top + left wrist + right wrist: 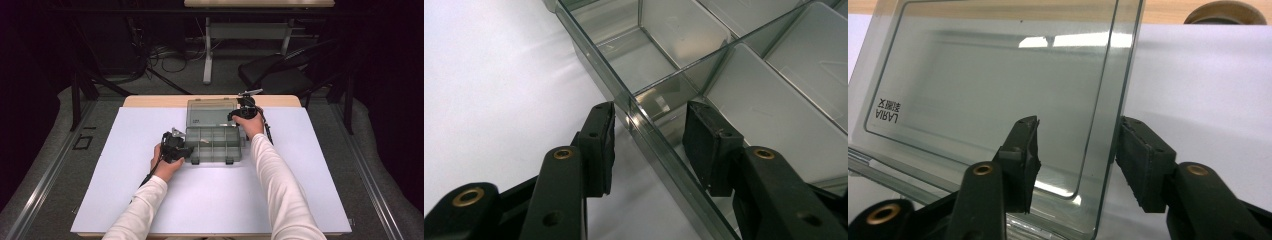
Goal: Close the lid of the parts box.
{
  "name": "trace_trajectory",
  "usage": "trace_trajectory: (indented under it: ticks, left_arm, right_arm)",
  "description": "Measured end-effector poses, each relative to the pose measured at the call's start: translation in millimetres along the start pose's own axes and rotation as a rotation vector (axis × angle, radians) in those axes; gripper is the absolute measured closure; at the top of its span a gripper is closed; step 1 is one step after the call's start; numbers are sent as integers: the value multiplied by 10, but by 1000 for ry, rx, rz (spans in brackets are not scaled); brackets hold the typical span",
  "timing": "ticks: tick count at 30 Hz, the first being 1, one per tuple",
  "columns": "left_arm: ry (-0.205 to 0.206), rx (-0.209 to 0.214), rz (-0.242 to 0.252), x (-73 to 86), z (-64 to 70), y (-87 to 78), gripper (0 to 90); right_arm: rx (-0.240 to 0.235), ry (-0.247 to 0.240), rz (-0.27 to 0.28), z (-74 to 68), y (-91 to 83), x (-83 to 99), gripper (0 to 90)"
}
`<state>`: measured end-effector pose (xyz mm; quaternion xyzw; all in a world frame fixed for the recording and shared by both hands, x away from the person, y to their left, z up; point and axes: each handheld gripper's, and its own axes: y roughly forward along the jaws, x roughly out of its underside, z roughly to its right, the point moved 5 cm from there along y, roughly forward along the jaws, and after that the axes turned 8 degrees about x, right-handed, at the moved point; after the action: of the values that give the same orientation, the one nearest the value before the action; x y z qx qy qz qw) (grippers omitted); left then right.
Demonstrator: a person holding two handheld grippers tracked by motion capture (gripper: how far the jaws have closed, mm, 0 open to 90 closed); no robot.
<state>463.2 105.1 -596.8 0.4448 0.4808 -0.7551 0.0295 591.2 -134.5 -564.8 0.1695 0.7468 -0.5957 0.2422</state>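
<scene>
Sitting toward the far middle of the white surface, 1 clear compartment box lies open, its lid tilted up at the far side. The left gripper straddles the box's near-left wall, jaws spread and not pressing it. The right gripper straddles the lid's right edge, jaws likewise apart. 2 grippers, 1 box. Beyond the box, off the surface, stand 1 dark chair and 1 table leg.

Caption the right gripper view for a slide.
Right gripper, jaws open, straddles the side edge of the clear organizer box's raised lid.
</scene>
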Motion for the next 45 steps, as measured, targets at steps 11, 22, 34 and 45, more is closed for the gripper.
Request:
trace_trajectory:
  ticks: [11,22,34,45]
  left_arm:
    - [2,-4,-1,0,0,0,557]
    - [3,-4,-1,0,1,0,557]
    - [3,-5,-2,0,1,-1,557]
    - [3,-6,-1,-1,1,0,557]
  right_arm:
    - [-19,-4,21,43,-85,-42,634]
    - [-31,-12,37,78,-163,-68,727]
    - [-39,-22,44,118,-208,-83,817]
    - [-55,-19,77,137,-244,-58,847]
